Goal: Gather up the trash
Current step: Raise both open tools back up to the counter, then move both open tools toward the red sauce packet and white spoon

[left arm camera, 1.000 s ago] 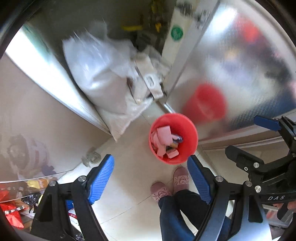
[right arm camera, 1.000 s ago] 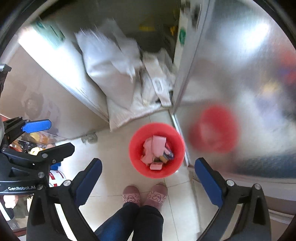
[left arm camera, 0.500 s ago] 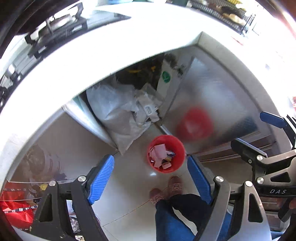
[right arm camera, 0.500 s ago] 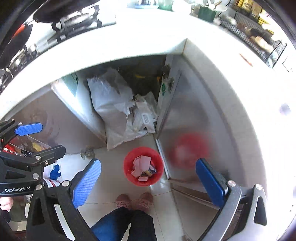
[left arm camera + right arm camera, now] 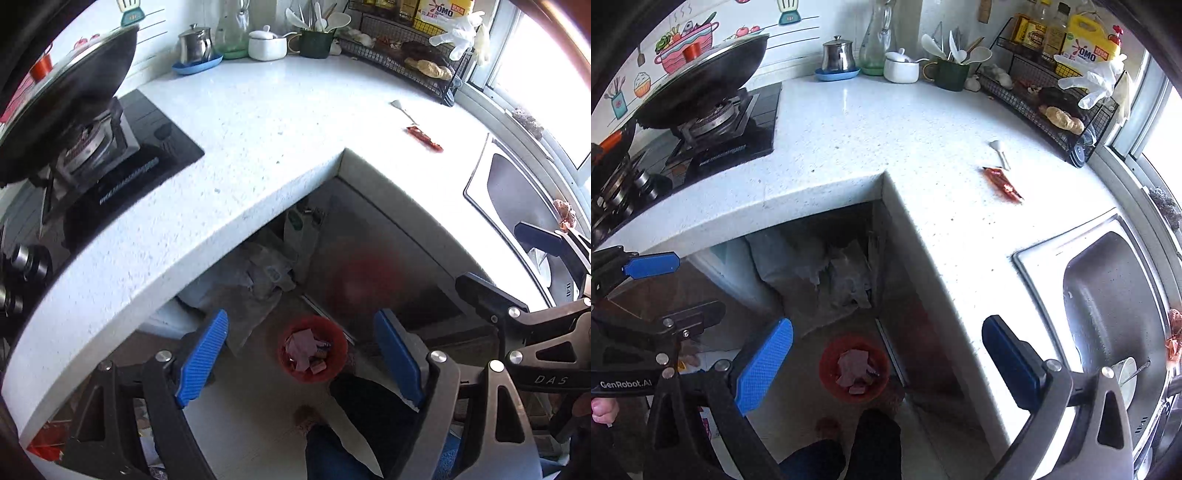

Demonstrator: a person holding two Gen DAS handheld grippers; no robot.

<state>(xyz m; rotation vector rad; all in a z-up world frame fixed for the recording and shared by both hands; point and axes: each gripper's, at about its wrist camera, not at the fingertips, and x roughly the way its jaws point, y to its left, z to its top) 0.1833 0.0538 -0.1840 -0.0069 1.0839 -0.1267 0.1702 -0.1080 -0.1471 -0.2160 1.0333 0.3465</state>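
A red bin (image 5: 312, 349) (image 5: 854, 366) stands on the floor below the counter, holding pink paper and wrappers. On the white counter (image 5: 258, 122) (image 5: 923, 147) lie a red wrapper (image 5: 424, 138) (image 5: 1003, 183) and a small white spoon (image 5: 402, 110) (image 5: 1000, 149). My left gripper (image 5: 301, 352) hangs open high above the bin, nothing between its blue pads. My right gripper (image 5: 886, 354) is open too, empty, above the bin and the counter's inner corner. Each gripper shows at the edge of the other's view.
A black hob with a wok (image 5: 701, 81) sits left, a steel sink (image 5: 1108, 295) right. Jars, a utensil cup (image 5: 947, 74) and a wire rack (image 5: 1045, 99) line the back. White bags (image 5: 827, 277) fill the open cabinet. A person's legs and slippers (image 5: 354, 424) stand by the bin.
Both grippers have risen from just above the bin to above counter height, so the counter, hob and sink have come into view. Both stay open and empty.
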